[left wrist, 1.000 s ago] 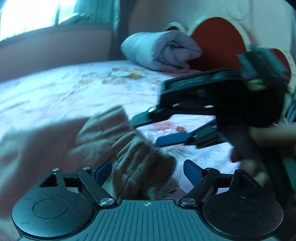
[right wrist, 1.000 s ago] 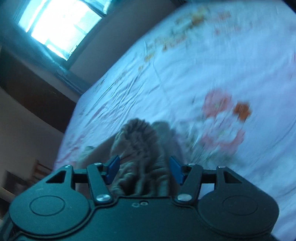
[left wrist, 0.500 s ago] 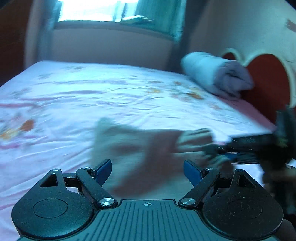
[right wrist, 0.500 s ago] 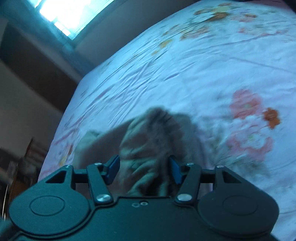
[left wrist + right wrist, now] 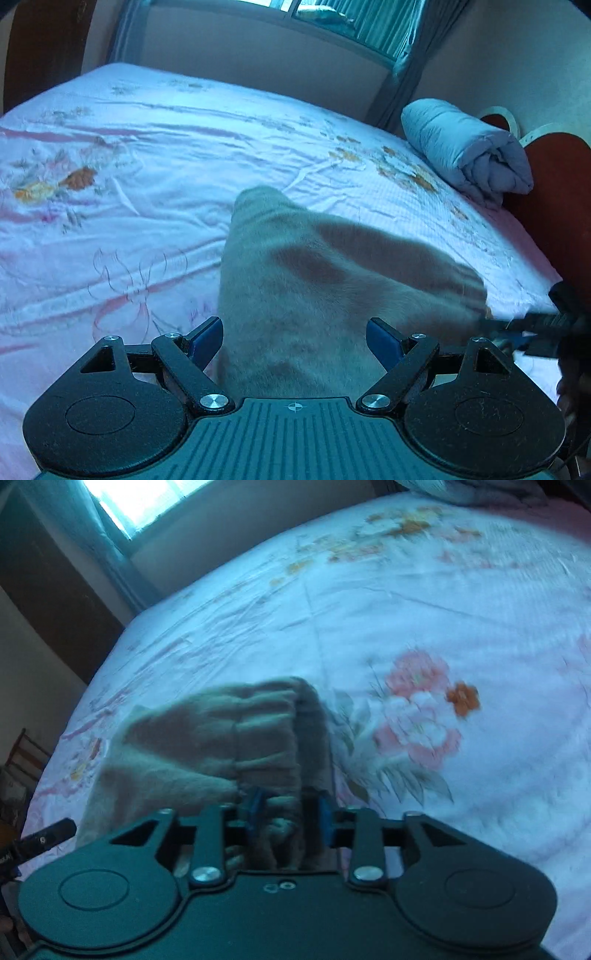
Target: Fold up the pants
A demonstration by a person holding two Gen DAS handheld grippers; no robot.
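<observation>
My right tongs point(image 5: 286, 814) are clamped on the soft, floppy pants point(image 5: 207, 738) at the gathered waistband (best hold), left tongs point(image 5: 294, 336) spread apart beside it on the bed point(image 5: 424, 609).

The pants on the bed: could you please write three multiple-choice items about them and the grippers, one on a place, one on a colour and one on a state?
1. Where does the rolled blanket lie?
A. Far corner of the bed, by the red headboard
B. On the pants
C. On the floor

2. What colour are the pants?
A. Black
B. Beige
C. Bright green

3. How does the right gripper stand?
A. Wide open, clear of cloth
B. Out of sight
C. Shut on the pants

Answers: 1 A, the left wrist view shows it against the headboard. 2 B, the cloth looks beige in both views. 3 C, its blue pads pinch bunched cloth, while the left gripper is open.
</observation>
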